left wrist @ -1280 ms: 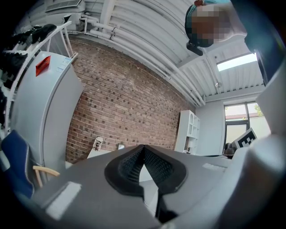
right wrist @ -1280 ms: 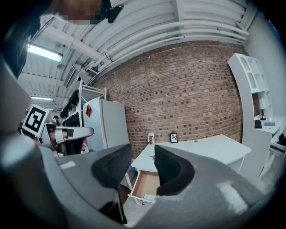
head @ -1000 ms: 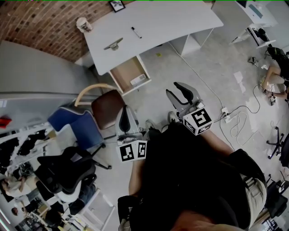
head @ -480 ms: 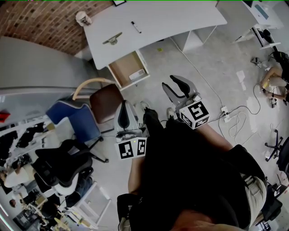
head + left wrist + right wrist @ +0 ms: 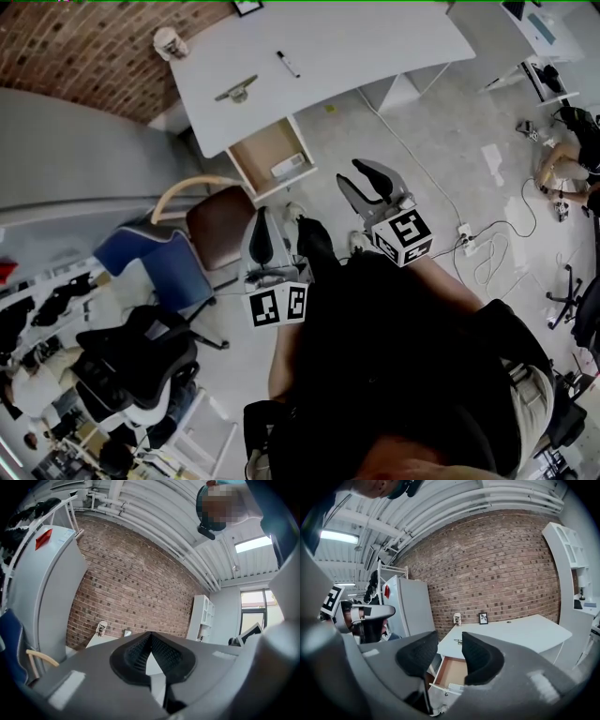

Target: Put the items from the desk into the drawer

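Observation:
A white desk (image 5: 356,42) stands at the top of the head view. On it lie a black marker (image 5: 288,64) and a grey metal tool (image 5: 236,90). Below the desk's edge its wooden drawer (image 5: 262,150) is pulled out, with a white item (image 5: 287,166) inside. My left gripper (image 5: 262,219) is shut and empty, held over the floor well short of the desk. My right gripper (image 5: 350,176) is open and empty, also short of the desk. In the right gripper view the desk (image 5: 511,632) and drawer (image 5: 452,671) show beyond the open right gripper (image 5: 449,641). The left gripper (image 5: 151,637) points at the brick wall.
A paper cup (image 5: 167,42) and a picture frame (image 5: 247,8) stand at the desk's back. A brown chair (image 5: 223,225), a blue chair (image 5: 155,258) and black chairs (image 5: 141,352) crowd the left. A power strip (image 5: 466,234) with cables lies on the floor at the right.
The head view has shifted slightly, and the desk and drawer sit a little differently in it. Both grippers keep their places and states.

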